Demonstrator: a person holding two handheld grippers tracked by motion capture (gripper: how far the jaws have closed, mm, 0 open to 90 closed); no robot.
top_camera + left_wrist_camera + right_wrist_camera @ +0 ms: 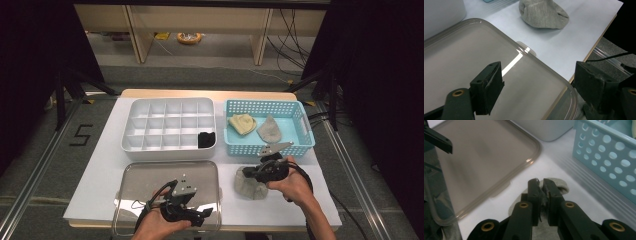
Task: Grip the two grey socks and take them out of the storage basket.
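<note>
A grey sock (pixel 248 187) lies bunched on the white table between the clear lid and the front right edge. My right gripper (pixel 248 173) comes down on its top. In the right gripper view its jaws (pixel 542 183) are shut on a fold of the grey sock (pixel 561 185). My left gripper (pixel 207 214) hovers over the front right corner of the clear plastic lid (pixel 150 180). In the left gripper view it (pixel 539 67) stands wide open with nothing between its jaws, above the lid's corner (pixel 474 55); the grey sock (pixel 544 13) lies beyond.
A white divided organiser (pixel 145 125) stands at the back left, with a black sock (pixel 206 139) in its front right compartment. A blue perforated basket (pixel 300 135) at the back right holds a yellow sock (pixel 242 123) and a grey sock (pixel 270 130).
</note>
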